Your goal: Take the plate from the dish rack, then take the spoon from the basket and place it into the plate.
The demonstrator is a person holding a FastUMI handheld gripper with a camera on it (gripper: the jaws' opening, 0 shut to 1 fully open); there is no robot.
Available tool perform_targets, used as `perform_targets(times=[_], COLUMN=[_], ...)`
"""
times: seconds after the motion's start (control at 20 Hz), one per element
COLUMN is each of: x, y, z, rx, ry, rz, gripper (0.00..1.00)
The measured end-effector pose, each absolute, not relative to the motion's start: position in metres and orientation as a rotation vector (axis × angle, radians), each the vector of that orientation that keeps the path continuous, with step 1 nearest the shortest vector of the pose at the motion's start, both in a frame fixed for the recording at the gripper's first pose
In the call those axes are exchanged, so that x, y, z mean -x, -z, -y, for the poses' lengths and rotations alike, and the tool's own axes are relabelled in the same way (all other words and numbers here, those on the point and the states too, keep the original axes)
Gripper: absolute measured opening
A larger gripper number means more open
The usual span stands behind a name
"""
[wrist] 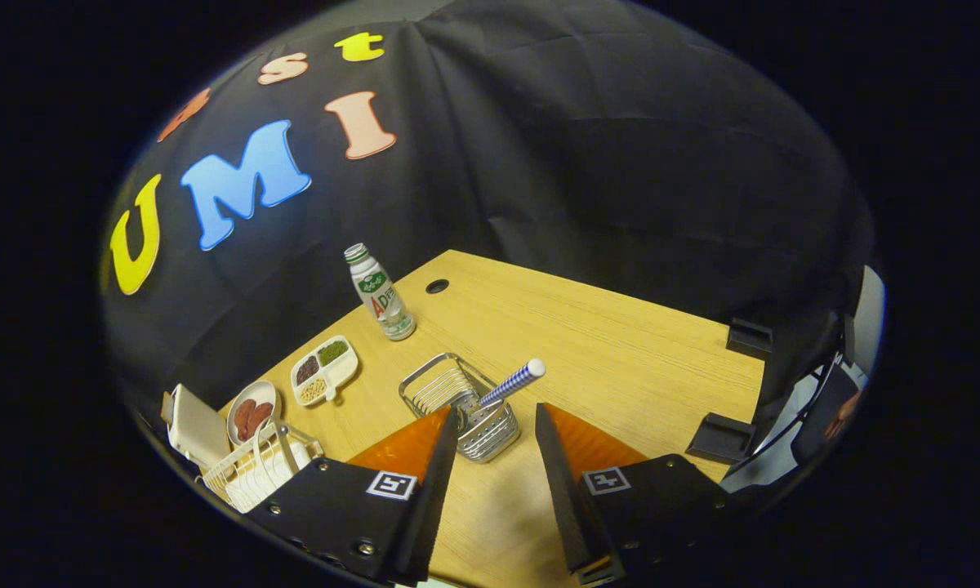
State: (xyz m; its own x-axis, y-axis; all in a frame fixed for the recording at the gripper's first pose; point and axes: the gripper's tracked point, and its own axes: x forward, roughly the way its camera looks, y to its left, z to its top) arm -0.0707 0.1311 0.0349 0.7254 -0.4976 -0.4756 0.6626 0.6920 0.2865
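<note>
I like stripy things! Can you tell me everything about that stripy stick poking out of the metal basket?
It is the spoon. Its handle looks blue-and-white checked or striped with a white end cap. It leans tilted, handle up and away, standing in the shiny wire basket on the wooden table. Its bowl is hidden inside. The open gripper sits just before it, fingers apart, not touching it.

Blue-checked spoon (513, 383) handle, silver basket (461, 404), light wooden table (621, 359).

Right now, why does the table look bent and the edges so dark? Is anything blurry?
Gripper view: a fisheye lens bows the wooden table. Light falls mainly on the tabletop, so the cloth wall fades to dark. The bottle and the spoon in its basket look sharp; the dish rack is squeezed. The gripper hangs open.
</note>
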Motion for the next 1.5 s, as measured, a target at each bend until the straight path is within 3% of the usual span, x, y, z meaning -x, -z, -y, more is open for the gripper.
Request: perform_targets(times=[0.3, 0.4, 0.45, 0.5, 0.6, 0.65, 0.8, 0.85, 1.5], x=[0.042, 0.034, 0.033, 0.032, 0.021, 0.017, -0.002, 0.001, 0.004], y=[-0.021, -0.013, -0.016, -0.017, -0.022, -0.027, -0.036, -0.036, -0.127], z=[-0.102, -0.095, -0.096, -0.094, -0.093, -0.095, -0.102, -0.1, -0.109], rx=[-0.565, -0.581, -0.587, -0.593, -0.608, -0.613, -0.609, -0.588, -0.264], ry=[0.71, 0.714, 0.713, 0.715, 0.685, 0.675, 0.642, 0.644, 0.648], rz=[-0.369, -0.373, -0.368, -0.364, -0.334, -0.321, -0.312, -0.327, -0.268], gripper=[0.59, 0.54, 0.38, 0.28, 0.24, 0.16, 0.15, 0.06, 0.06])
